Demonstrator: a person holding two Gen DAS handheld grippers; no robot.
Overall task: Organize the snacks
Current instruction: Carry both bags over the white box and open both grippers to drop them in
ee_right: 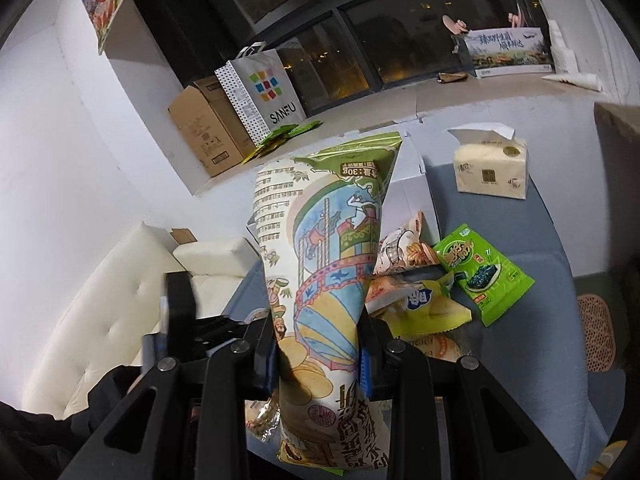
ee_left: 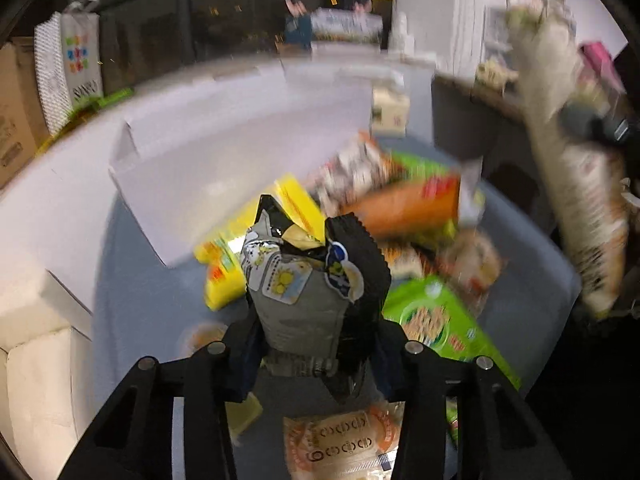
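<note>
Cream-and-green illustrated tall snack bag (ee_right: 320,264) is clamped upright in the right gripper (ee_right: 320,364), lifted above the grey-blue table (ee_right: 520,208). Black-and-grey crinkled foil snack packet (ee_left: 308,280) is pinched in the left gripper (ee_left: 316,352), also above the table. Loose snack pile (ee_left: 400,216) lies on the table; white open cardboard box (ee_left: 168,168) sits at its far-left side. Risk: the thin foil grip looks shallow, so the packet may slip out during a fast swing.

My left view is smeared with motion blur, worst across the snack pile (ee_left: 400,216); my right view is sharp. Indoor light is dim and cool, windows (ee_right: 352,52) dark, fisheye edges bending into black.
</note>
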